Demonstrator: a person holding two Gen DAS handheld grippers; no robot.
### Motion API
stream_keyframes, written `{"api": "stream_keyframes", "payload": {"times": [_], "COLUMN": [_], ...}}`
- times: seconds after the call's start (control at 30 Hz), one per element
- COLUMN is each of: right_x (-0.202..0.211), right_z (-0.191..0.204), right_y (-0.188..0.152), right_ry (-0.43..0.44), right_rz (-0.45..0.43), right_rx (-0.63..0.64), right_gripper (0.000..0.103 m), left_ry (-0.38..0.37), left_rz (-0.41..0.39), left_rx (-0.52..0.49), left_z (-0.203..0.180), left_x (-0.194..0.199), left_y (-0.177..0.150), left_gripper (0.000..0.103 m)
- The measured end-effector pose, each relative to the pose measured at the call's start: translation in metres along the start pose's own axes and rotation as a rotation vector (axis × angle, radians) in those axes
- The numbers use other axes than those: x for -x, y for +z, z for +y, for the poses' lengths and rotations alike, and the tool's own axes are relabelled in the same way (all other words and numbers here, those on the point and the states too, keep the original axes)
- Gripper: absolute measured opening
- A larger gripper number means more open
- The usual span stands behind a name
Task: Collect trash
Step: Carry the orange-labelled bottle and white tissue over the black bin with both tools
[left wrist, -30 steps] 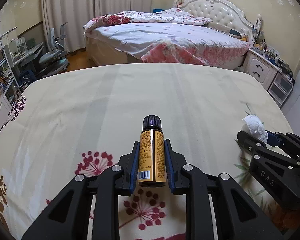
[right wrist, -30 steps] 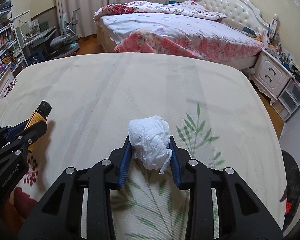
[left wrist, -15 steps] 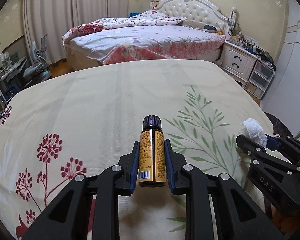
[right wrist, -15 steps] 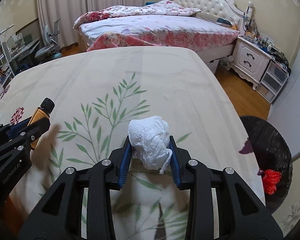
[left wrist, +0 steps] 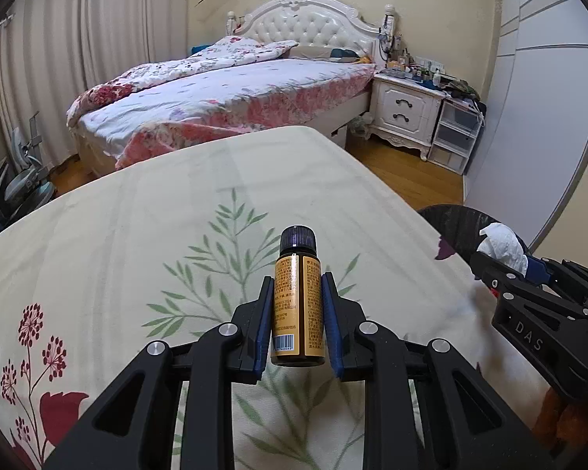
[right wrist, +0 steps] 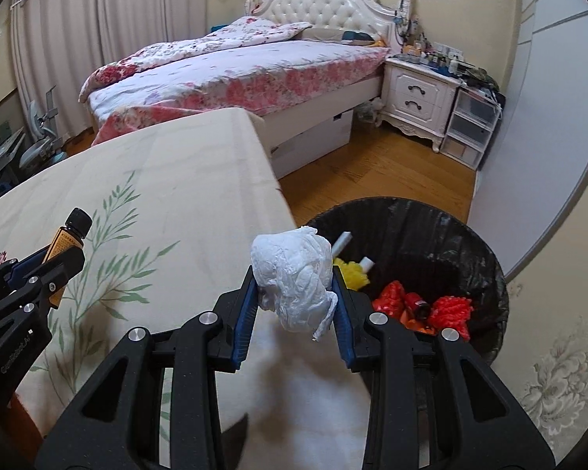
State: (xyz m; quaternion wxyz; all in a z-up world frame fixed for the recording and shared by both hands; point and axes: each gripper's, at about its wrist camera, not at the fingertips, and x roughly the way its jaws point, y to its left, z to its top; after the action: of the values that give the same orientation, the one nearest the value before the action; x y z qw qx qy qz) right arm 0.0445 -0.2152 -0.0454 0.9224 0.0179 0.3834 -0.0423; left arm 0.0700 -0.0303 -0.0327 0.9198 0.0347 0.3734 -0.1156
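My left gripper (left wrist: 297,293) is shut on a small brown bottle (left wrist: 297,305) with a yellow label and black cap, held above the cream floral bedspread (left wrist: 176,235). A crumpled white tissue wad (right wrist: 294,278) is pinched in my right gripper (right wrist: 294,293), shut on it near the bed's right edge. Just beyond that edge stands a black-lined trash bin (right wrist: 443,227) on the floor, holding red, yellow and white scraps. From the right wrist view the bottle (right wrist: 68,241) and left gripper (right wrist: 51,270) show at the left. The left wrist view catches the tissue (left wrist: 503,244) and right gripper (left wrist: 529,274) at the right, with the bin (left wrist: 454,223) behind.
A second bed (right wrist: 231,66) with pink floral bedding and a white headboard stands behind. A white nightstand (right wrist: 419,94) and plastic drawers (right wrist: 472,125) sit at the back right. Wooden floor (right wrist: 380,168) lies between beds and bin. A pale curved panel (right wrist: 548,137) rises beside the bin.
Both grippers have swept rightward across the bedspread with their loads. The trash bin has come into full view in front of the right gripper. Grips unchanged.
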Motion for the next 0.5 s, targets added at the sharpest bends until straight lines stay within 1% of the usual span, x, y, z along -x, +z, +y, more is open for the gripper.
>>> {"api": "stream_keyframes", "payload": {"times": [0.3, 0.5], "right_x": [-0.003, -0.006], "right_z": [-0.058, -0.085], "right_y": [-0.003, -0.001], "right_ry": [-0.077, -0.116], "right_rz": [-0.005, -0.017], "right_rx": [-0.099, -0.146], "right_gripper": [0.034, 0.034], "left_ry": [-0.088, -0.124], "left_rz": [-0.040, -0.063], "left_rx": [-0.092, -0.147], "left_z": [-0.059, -0.094], "left_x": [-0.013, -0.026], "left_y": [0.022, 0.034], "left_gripper": [0.025, 0.025]}}
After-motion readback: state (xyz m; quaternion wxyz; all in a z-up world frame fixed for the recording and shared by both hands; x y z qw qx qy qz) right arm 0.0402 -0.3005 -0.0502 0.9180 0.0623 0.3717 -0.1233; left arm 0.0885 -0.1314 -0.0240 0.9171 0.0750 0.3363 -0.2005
